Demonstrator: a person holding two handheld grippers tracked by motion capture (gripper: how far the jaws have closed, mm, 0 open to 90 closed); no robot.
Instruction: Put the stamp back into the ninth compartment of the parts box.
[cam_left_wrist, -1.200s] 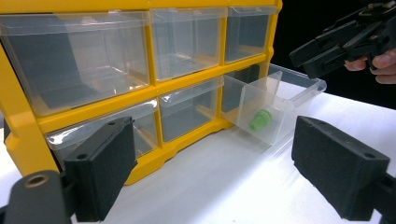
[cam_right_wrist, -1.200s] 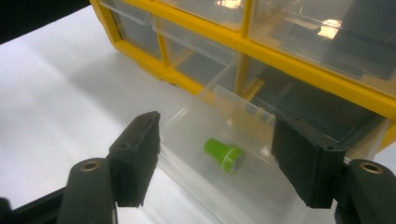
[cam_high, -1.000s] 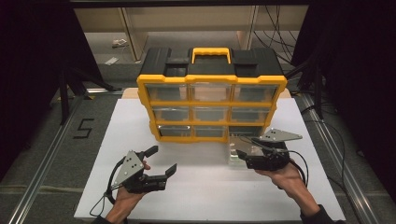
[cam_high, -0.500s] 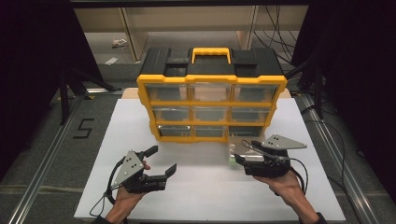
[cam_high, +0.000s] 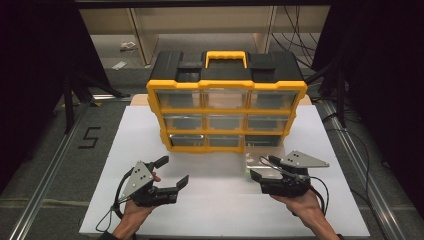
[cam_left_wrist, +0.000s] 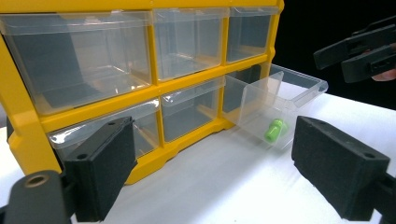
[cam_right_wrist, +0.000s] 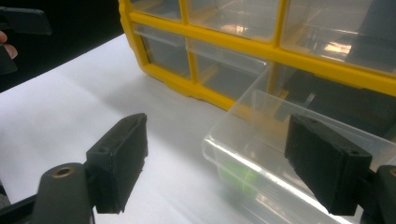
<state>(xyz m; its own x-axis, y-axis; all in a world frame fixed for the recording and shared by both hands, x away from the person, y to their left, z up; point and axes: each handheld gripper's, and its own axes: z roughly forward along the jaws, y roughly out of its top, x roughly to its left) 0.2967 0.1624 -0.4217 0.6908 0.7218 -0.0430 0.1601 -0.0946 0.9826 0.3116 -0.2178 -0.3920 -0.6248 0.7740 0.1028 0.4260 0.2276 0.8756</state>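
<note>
White counter (cam_high: 150, 135) under dark surrounds | drawer (cam_left_wrist: 275, 100) pulled out at organizer's (cam_high: 226, 90) lower right, green peg (cam_left_wrist: 274, 129) inside | right gripper (cam_right_wrist: 219, 170) jaws just opened, apart astride drawer's near corner, not pressing | left gripper (cam_high: 172, 172) jaws apart, empty | next: square up, push level so it won't jam | near counter bare

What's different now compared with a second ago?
The right gripper has drawn back a little from the storage box, and its jaws have just been opening, leaving the clear drawer pulled out with a green piece inside. The left gripper stayed open and in place.
</note>
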